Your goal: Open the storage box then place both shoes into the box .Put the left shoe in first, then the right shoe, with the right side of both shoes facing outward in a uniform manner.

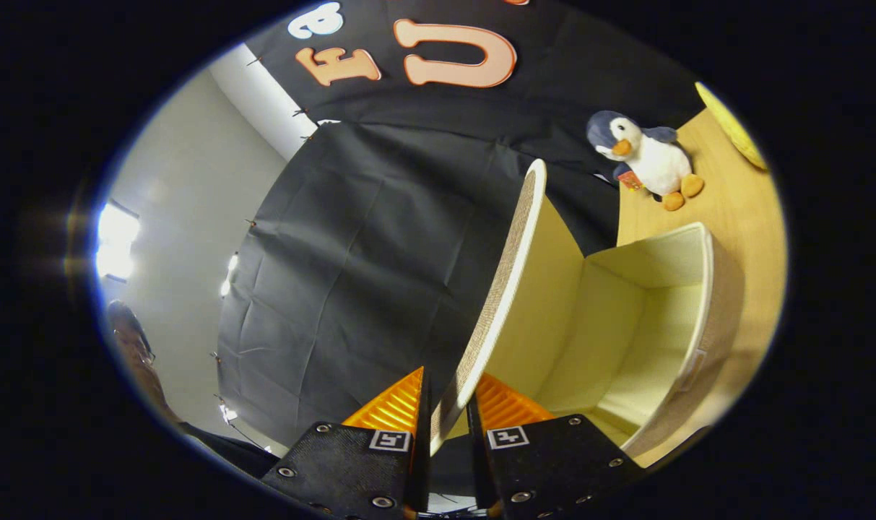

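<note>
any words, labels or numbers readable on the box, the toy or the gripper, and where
Nothing can be read as text.
Gripper, jaws shut on the lid of the box: two square coded markers, patterns only, no words.
Penguin toy: small red tag, too small to read.
Box front: pale tab, too blurred to tell whether it bears print.

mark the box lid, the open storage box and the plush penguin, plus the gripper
cream woven-faced box lid [531,289]: gripper view, inner face.
open cream storage box [661,318]: gripper view, inside wall.
grey-and-white plush penguin [654,165]: gripper view, belly.
gripper [448,404]: gripper view, shut on the lid's edge.
</note>
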